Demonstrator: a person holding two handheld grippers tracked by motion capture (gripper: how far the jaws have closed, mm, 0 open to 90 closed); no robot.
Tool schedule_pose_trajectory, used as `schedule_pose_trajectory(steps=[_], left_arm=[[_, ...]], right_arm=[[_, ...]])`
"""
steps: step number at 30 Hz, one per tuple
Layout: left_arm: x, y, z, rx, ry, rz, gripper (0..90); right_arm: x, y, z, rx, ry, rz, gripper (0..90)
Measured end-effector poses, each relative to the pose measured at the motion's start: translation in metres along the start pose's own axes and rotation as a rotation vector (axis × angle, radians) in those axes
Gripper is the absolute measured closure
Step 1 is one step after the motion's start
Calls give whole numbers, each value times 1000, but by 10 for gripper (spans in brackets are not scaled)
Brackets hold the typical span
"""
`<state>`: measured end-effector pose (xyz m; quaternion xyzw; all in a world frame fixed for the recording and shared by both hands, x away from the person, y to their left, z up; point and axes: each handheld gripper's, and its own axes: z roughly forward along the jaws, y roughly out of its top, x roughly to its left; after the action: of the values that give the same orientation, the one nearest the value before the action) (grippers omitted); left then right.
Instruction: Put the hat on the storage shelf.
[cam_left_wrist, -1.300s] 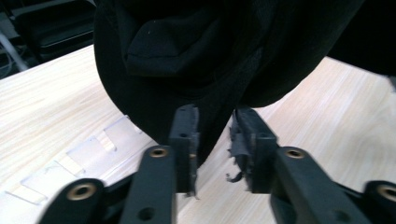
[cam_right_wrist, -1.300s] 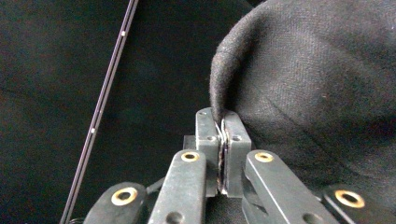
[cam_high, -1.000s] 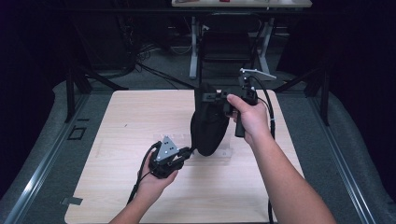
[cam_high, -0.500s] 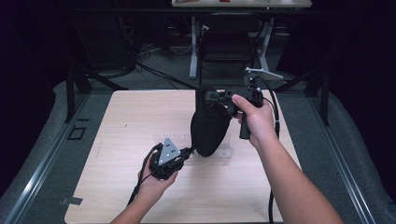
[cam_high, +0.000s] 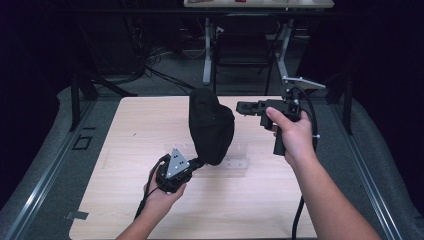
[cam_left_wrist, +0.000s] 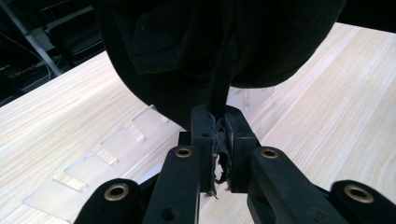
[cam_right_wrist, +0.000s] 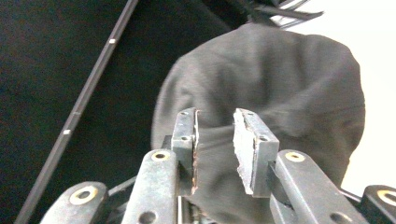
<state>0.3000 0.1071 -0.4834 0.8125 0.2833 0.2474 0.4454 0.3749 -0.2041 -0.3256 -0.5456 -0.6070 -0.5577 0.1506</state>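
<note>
Two grippers work a black fabric bag (cam_high: 211, 127) standing on the worktop (cam_high: 125, 130): the left gripper (cam_left_wrist: 217, 140) has its jaws clamped on the bag's strap (cam_left_wrist: 223, 84). Beside the bag's top, the right gripper (cam_high: 241, 106) has just been opening its jaws, now half apart with nothing between them. I judge this a regrasp; next, the right jaws must close on a fresh fold.

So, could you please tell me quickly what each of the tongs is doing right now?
Left tongs: shut on the black cap's strap.
Right tongs: open, just been opening, nothing between them.

Black cloth bag (cam_high: 211, 126), pale wood-grain table (cam_high: 130, 130), black-jawed grippers.
</note>
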Motion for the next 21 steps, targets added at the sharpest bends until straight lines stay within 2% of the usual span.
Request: schedule_pose_trajectory(steps=[4, 9, 14, 21], left_arm=[[2, -3, 0, 4, -1, -6, 853], [4, -4, -1, 14, 0, -8, 853], [7, -9, -1, 11, 0, -26, 852], [14, -22, 2, 41, 2, -74, 847]], right_arm=[[-6, -3, -7, -16, -12, 4, 690], [-7, -6, -14, -34, -53, -25, 686], [-9, -8, -16, -34, -58, -26, 683], [-10, -13, -22, -34, -70, -33, 673]])
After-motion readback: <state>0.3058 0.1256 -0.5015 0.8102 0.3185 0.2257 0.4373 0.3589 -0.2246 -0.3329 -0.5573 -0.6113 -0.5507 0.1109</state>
